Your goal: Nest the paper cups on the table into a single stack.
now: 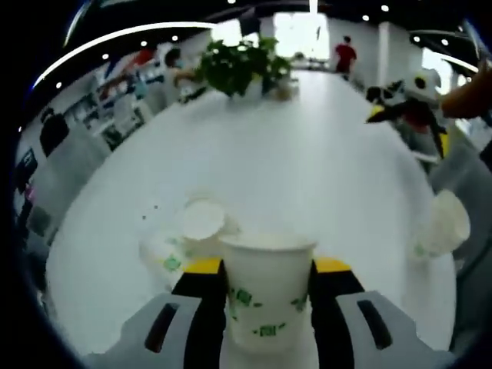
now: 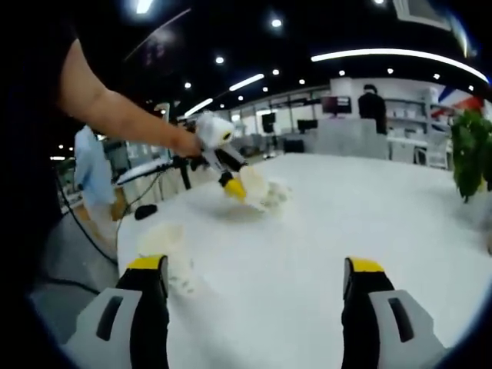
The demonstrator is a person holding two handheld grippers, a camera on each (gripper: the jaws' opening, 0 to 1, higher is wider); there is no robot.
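A white paper cup (image 1: 267,296) with green print stands upright between my left gripper's (image 1: 267,269) yellow-tipped jaws, which are shut on it. Just beyond it a second cup (image 1: 201,223) lies on its side on the white table (image 1: 307,169). A third cup (image 1: 444,224) lies near the table's right edge. My right gripper (image 1: 409,123) hovers open over the far right edge. In the right gripper view my right gripper (image 2: 257,269) is wide open and holds nothing, with a blurred cup (image 2: 165,240) lying by its left jaw. Farther off, the left gripper (image 2: 231,181) holds its cup (image 2: 255,184).
A potted green plant (image 1: 238,65) stands at the table's far end, also seen as the plant (image 2: 470,157). Chairs line the table's left side. People stand in the background. A person's arm (image 2: 115,108) reaches in from the left. The table edge (image 2: 123,231) lies close on the left.
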